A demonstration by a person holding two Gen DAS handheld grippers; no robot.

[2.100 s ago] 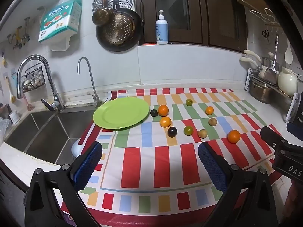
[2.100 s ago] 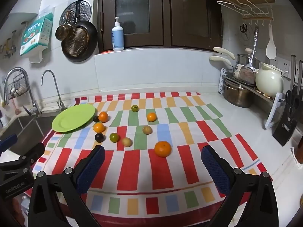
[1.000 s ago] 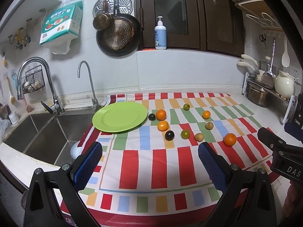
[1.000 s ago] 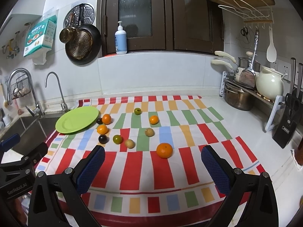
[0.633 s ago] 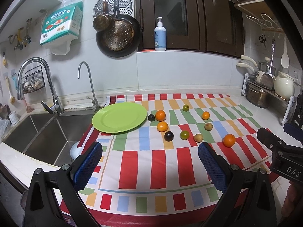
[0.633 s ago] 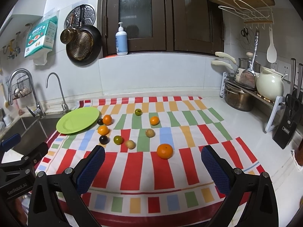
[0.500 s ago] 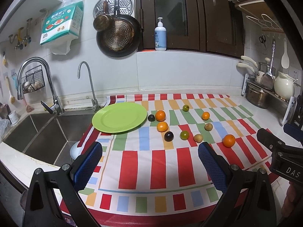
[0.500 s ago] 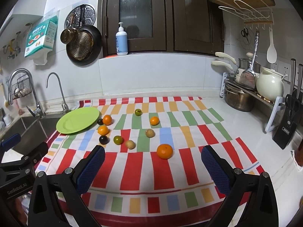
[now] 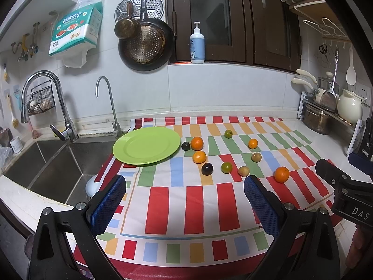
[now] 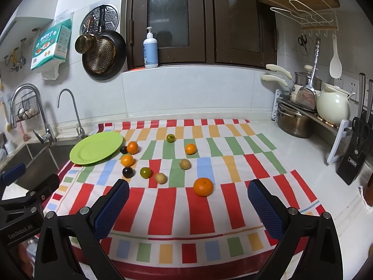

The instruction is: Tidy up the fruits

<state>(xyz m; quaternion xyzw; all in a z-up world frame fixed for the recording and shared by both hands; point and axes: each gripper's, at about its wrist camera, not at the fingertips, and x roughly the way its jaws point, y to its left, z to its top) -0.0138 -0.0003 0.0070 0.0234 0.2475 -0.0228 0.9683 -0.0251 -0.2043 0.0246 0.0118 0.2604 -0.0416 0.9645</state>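
A green plate (image 9: 146, 145) (image 10: 96, 148) lies empty at the left of a striped cloth (image 9: 191, 198). Several small fruits are scattered to its right: oranges such as the big one (image 9: 281, 174) (image 10: 203, 186), dark plums (image 9: 207, 169) (image 10: 128, 172), green fruits (image 9: 226, 167) (image 10: 145, 172) and tan ones (image 9: 243, 171) (image 10: 160, 178). My left gripper (image 9: 185, 201) hangs open over the cloth's near edge, well short of the fruits. My right gripper (image 10: 188, 204) is open too, just short of the big orange. Nothing is held.
A steel sink (image 9: 49, 163) with two taps lies left of the cloth. A rack with a pot (image 10: 295, 120), a cream kettle (image 10: 333, 107) and a knife block (image 10: 352, 163) lines the right counter. A pan (image 9: 145, 46) and a soap bottle (image 9: 197, 44) are on the back wall.
Both grippers have drawn back and risen slightly, so the fruits and plate look a little smaller and farther. Nothing on the cloth has moved.
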